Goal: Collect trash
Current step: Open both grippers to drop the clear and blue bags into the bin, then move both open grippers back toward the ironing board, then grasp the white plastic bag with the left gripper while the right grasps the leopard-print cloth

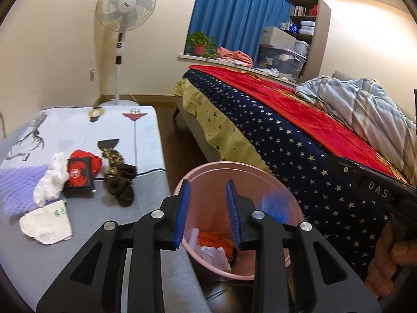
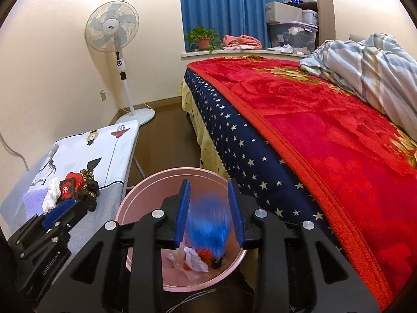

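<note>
My left gripper [image 1: 207,185] hangs open over the pink bin [image 1: 208,172], nothing between its blue pads. My right gripper [image 2: 209,184] is open above the same bin [image 2: 146,182]. A blurred blue fluffy item [image 2: 208,227] is between and below its fingers, clear of the pads; the left wrist view shows the blue item [image 1: 273,206] over the bin. Crumpled white paper [image 2: 194,259] and an orange scrap [image 1: 216,238] lie inside. On the table [image 1: 86,234] remain a white wad [image 1: 50,180], a red-black packet [image 1: 78,174] and a white printed bag [image 1: 47,221].
Dark socks [image 1: 121,185] and a purple knit cloth [image 1: 18,190] also lie on the table. A bed with a red blanket [image 2: 325,143] stands close to the right of the bin. A pedestal fan [image 1: 125,7] stands by the far wall. A hand [image 1: 391,260] holds the right gripper.
</note>
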Available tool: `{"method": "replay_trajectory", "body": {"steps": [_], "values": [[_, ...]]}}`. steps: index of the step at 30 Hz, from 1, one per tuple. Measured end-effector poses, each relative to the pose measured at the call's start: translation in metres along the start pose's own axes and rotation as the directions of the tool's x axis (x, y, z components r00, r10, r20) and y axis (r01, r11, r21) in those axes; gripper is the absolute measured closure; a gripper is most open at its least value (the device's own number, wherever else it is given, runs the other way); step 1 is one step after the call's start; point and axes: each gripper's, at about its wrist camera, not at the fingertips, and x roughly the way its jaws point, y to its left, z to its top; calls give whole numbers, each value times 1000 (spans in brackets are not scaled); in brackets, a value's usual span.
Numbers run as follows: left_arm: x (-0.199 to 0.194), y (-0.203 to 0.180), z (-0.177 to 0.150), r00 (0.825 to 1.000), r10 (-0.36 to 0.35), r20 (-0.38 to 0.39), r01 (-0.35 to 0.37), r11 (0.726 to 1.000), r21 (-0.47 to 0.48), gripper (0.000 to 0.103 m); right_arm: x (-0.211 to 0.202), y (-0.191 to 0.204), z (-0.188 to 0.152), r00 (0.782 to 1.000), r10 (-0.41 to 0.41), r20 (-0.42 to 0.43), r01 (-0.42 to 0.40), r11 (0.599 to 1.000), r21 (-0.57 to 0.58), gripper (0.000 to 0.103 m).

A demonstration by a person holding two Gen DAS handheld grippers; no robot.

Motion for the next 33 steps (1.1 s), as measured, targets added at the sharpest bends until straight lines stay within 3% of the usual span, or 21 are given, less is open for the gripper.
{"method": "replay_trajectory", "body": {"steps": [5, 10, 21, 24, 27, 33], "values": [[-16, 23, 1, 998, 51, 21, -50, 999, -20, 75, -3, 12, 0, 999, 29, 17, -28, 999, -26, 72], [-31, 58, -1, 992, 126, 28, -124, 990, -74, 75, 1, 44, -5, 994, 110, 23, -108, 992, -68, 72], [-55, 145, -11, 949, 315, 10, -309, 935, -175, 75, 40, 135, -18, 954, 299, -9, -298, 947, -119, 72], [-53, 165, -17, 939, 343, -14, -339, 920, -196, 75, 51, 150, -19, 948, 318, -21, -318, 940, -123, 72], [-48, 179, -20, 932, 361, -26, -359, 912, -201, 75, 67, 164, -21, 943, 331, -44, -334, 935, -120, 65], [-31, 198, -17, 935, 351, -45, -352, 911, -213, 75, 98, 181, -28, 923, 367, -120, -378, 921, -95, 56]]}}
